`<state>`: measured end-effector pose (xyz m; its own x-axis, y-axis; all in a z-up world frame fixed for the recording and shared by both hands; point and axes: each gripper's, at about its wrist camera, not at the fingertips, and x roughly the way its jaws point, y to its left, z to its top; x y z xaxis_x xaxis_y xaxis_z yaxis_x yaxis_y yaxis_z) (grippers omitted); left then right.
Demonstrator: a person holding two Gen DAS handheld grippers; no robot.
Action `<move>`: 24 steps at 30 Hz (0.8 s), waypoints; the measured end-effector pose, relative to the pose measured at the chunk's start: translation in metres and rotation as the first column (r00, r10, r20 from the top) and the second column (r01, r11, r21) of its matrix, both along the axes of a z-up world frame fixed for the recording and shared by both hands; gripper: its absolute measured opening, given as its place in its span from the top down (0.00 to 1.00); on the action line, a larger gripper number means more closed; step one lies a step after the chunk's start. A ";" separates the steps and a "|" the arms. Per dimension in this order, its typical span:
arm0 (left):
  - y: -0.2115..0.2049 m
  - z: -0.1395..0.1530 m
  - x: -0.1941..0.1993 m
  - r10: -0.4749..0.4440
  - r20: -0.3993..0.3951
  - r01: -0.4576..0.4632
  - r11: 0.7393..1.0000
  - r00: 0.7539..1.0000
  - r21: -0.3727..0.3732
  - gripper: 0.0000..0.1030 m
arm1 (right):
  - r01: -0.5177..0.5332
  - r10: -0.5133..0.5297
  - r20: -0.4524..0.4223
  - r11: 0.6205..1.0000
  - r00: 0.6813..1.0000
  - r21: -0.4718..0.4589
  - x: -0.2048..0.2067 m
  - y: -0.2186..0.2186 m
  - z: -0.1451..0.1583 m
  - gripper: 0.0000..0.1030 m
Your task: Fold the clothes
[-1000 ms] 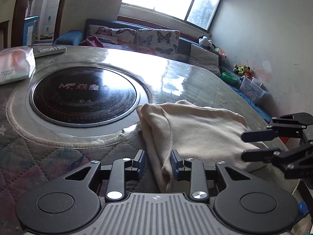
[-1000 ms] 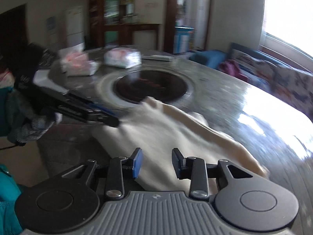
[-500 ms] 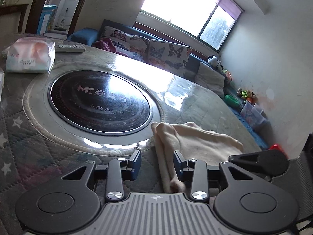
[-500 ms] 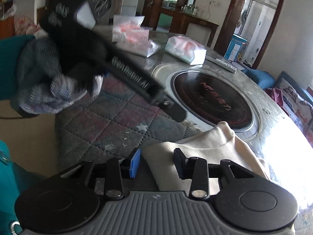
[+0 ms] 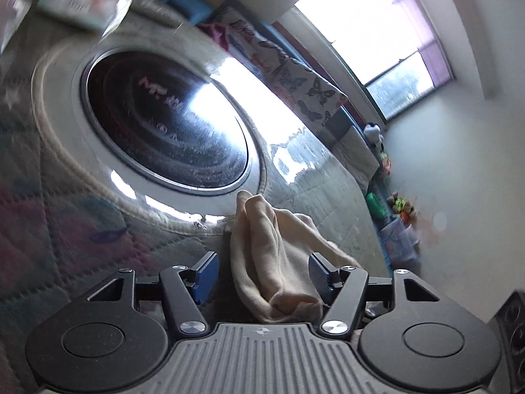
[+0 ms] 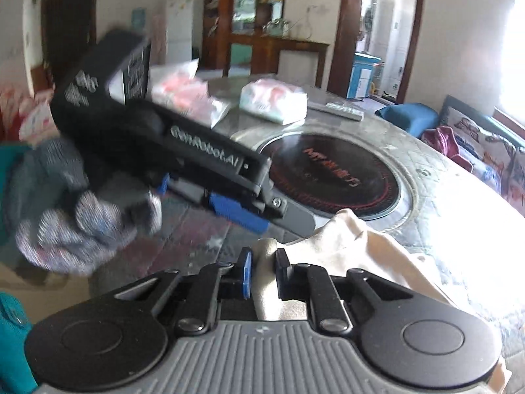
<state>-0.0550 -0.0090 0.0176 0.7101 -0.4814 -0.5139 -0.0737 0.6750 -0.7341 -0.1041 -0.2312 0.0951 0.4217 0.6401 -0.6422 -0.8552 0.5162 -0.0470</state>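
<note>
Cloth first: a cream, soft knit garment (image 6: 354, 249) lies bunched on the round quilt-covered table (image 6: 203, 233), low and centre in both views, just beside the rim of the black glass induction hob (image 6: 331, 177) set into the tabletop. In the right wrist view one folded corner rises between the pads of the right gripper (image 6: 264, 274), whose fingers are pressed close on it, pinching that edge; judging by this, the corner is held so it can be drawn over the rest of the fabric.

In the left wrist view the garment (image 5: 279, 262) runs up from the bottom centre, a thick rolled fold lying between the fingers of the left gripper (image 5: 262, 275), which stand spread wide and do not clamp it. The right pad seems to touch the fabric; the left is apart. The frame is tilted and blurred, so this gripper is probably in motion, either lining up for a second grip or letting go.

The left gripper also fills the left middle of the right wrist view, carried by a hand in a grey knitted glove (image 6: 82, 226). Farther up, pink-and-white tissue packs (image 6: 272, 105) and a remote control (image 6: 338, 110) sit beyond the hob, well clear of the folding area.
</note>
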 end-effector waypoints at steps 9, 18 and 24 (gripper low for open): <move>-0.009 -0.014 0.020 0.021 -0.093 -0.037 0.984 0.995 -0.173 0.37 | 0.033 -0.031 -0.020 0.996 0.999 0.080 0.010 -0.019 0.012 0.88; -0.014 -0.033 0.029 0.002 -0.135 -0.029 0.981 0.991 -0.194 0.83 | 0.024 -0.021 -0.030 0.996 0.999 0.090 0.004 -0.025 0.005 0.85; -0.014 -0.032 0.028 -0.007 -0.122 -0.012 0.988 0.993 -0.156 0.84 | 0.146 -0.139 -0.065 0.982 0.988 0.122 0.005 -0.064 0.004 0.82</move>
